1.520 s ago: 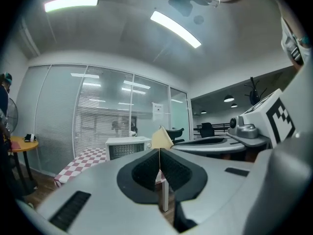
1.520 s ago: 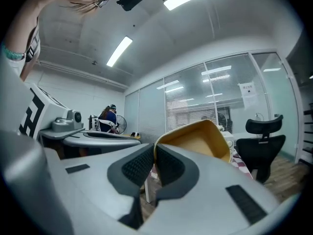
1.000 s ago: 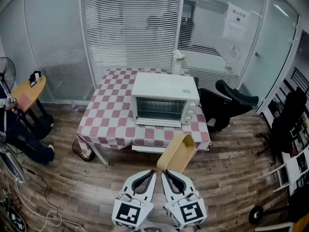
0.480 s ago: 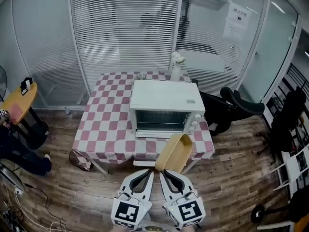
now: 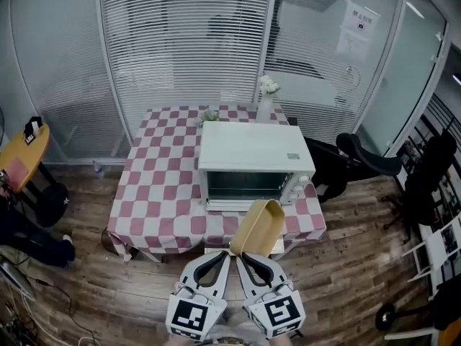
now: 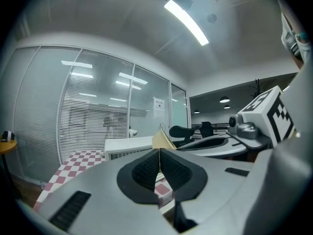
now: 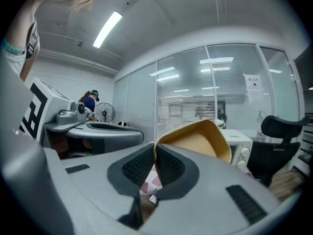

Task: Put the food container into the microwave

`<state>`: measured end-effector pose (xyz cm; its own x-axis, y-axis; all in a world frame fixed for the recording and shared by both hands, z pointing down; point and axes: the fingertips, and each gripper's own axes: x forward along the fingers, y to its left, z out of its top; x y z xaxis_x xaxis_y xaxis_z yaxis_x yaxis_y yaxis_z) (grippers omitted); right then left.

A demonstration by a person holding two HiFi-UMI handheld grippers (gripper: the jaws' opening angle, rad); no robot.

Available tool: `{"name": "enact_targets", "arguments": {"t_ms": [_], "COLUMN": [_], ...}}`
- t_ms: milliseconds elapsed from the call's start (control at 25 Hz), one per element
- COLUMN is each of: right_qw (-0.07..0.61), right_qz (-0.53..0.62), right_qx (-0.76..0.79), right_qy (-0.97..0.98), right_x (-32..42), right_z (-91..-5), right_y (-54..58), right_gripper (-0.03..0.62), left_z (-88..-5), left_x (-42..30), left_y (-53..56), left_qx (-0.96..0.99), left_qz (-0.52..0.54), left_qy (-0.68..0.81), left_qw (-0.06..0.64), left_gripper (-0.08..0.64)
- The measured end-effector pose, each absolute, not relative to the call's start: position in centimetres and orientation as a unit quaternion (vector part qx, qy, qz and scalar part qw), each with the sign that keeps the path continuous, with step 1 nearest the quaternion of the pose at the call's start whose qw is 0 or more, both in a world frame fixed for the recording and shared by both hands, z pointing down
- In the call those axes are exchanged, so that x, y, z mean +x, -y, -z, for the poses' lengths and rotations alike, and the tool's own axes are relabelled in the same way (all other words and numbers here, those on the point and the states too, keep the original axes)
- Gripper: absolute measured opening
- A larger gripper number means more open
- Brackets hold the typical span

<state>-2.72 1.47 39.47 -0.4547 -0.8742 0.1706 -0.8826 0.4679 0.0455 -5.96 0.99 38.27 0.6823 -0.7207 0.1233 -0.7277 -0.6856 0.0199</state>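
A tan food container (image 5: pixel 258 227) hangs tilted in the air, its rim pinched by my right gripper (image 5: pixel 239 254), which is shut on it; it shows as a yellow tray (image 7: pixel 198 139) past the jaws in the right gripper view. My left gripper (image 5: pixel 226 255) sits close beside it, jaws pressed together with nothing between them (image 6: pixel 159 153). The white microwave (image 5: pixel 250 164) stands on the checked table (image 5: pixel 162 193) ahead, door closed, knobs on its right side. The container's front edge overlaps the table's near edge in the head view.
A vase with white flowers (image 5: pixel 268 92) stands behind the microwave. Black office chairs (image 5: pixel 360 161) are to the right of the table. A small round yellow table (image 5: pixel 21 153) is at the left. Glass walls with blinds close the back.
The table and microwave have come a little closer and more centred in the head view. Both grippers keep the same pose, the container still held.
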Motion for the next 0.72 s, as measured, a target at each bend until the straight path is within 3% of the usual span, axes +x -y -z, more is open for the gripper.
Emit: {"name": "enact_targets", "arguments": {"t_ms": [720], "right_qw": [0.088], "right_qz": [-0.056], "right_qx": [0.488], "right_qy": [0.866], "right_x": [-0.1], "right_z": [-40.9], "right_y": [7.7], "right_gripper": [0.009], "left_z": [-38.6], "left_x": [-3.4], "left_y": [8.8], "left_qx": [0.903], "left_qz": [-0.059], "left_qy": [0.424], "left_qw": [0.044], "left_gripper": [0.014]}}
